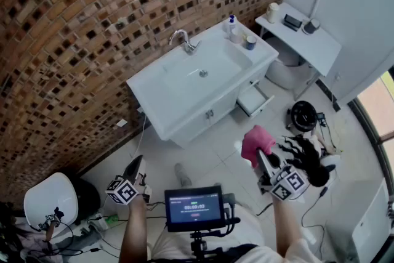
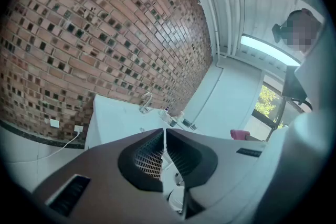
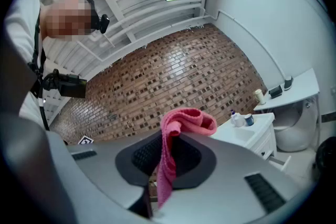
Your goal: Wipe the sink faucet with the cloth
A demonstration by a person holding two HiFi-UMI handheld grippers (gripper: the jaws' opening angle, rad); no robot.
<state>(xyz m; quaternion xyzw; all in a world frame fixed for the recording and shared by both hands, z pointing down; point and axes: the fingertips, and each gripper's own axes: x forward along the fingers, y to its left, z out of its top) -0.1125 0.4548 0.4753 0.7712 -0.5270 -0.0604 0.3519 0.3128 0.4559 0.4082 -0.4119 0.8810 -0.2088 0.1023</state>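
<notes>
We held the pink cloth (image 1: 257, 142) pinched between the nearly closed jaws of our right hand-held gripper (image 1: 262, 158), well apart from the faucet (image 1: 183, 41) at the back of the white sink (image 1: 154, 88). Our left hand-held gripper (image 1: 136, 164) had its jaws together, gripping nothing.

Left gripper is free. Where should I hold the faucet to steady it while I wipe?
Likely the upright stem of the faucet, below its arch: it looks slim and straight enough for the jaws. Bring the left gripper in from the front, over the sink, since the brick wall stands close behind it.
</notes>
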